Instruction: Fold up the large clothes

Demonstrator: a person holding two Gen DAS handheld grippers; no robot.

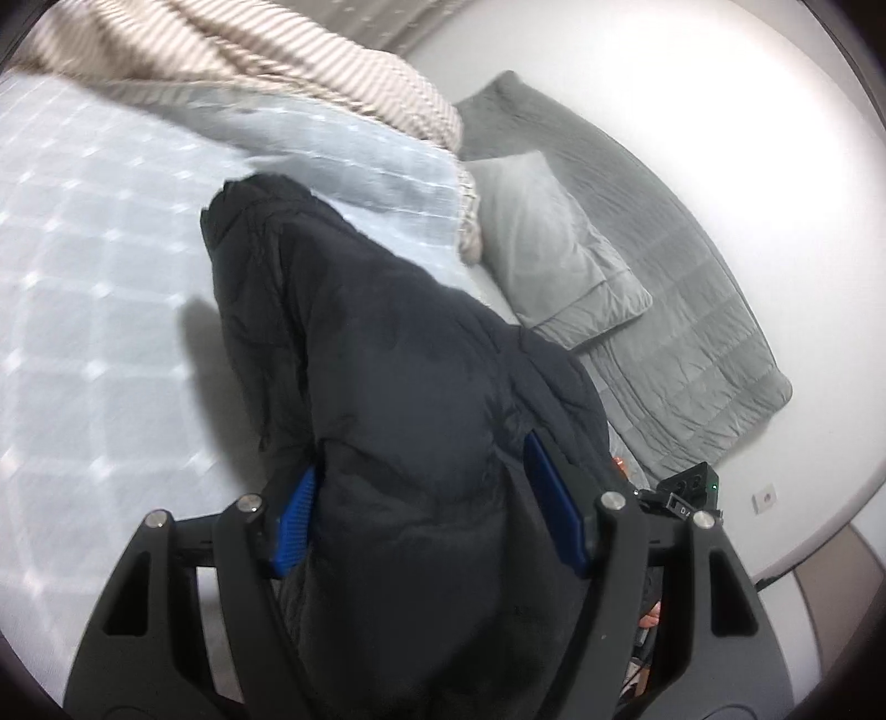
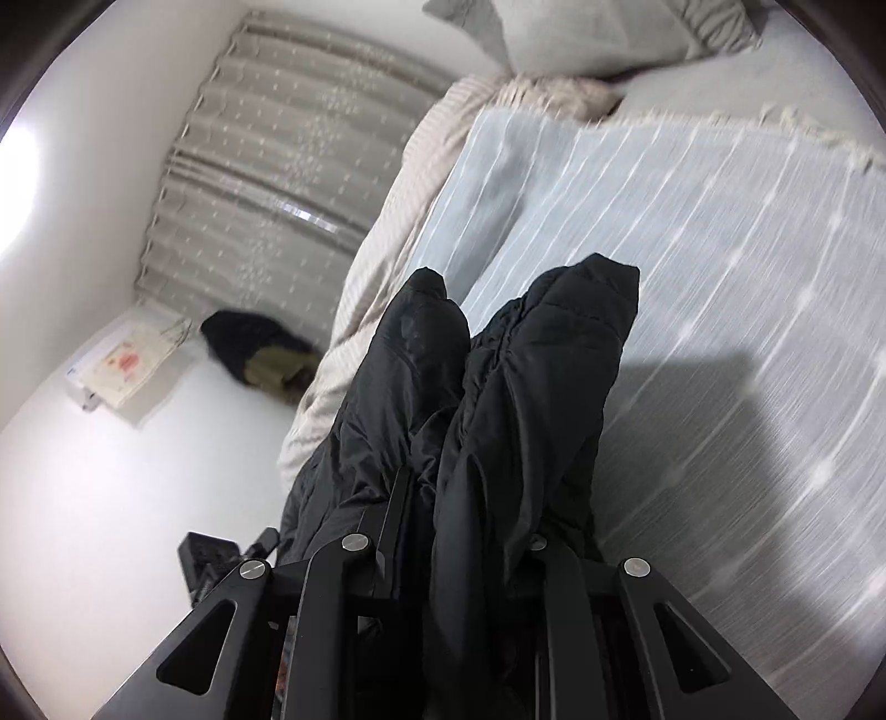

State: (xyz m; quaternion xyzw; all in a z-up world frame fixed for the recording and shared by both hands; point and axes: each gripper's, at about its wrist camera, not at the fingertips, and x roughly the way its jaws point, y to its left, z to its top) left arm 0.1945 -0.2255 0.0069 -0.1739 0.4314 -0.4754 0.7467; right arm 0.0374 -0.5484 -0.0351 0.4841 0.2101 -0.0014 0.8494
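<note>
Both grippers, left (image 1: 429, 515) and right (image 2: 459, 498), clamp puffy black quilted jacket (image 1: 387, 360); slick bulky padding could slip free.

Bed covered with pale blue checked blanket (image 1: 83, 266), fringed edge; striped beige duvet (image 1: 232, 50) bunched beyond it. Grey pillow (image 1: 548, 243) lies on grey quilted cover (image 1: 692, 310) at the head. White wall (image 1: 747, 138), socket (image 1: 766, 497) low down. Grey patterned curtain (image 2: 277, 166); white floor (image 2: 111, 487), dark bag (image 2: 255, 354) beside bed
</note>
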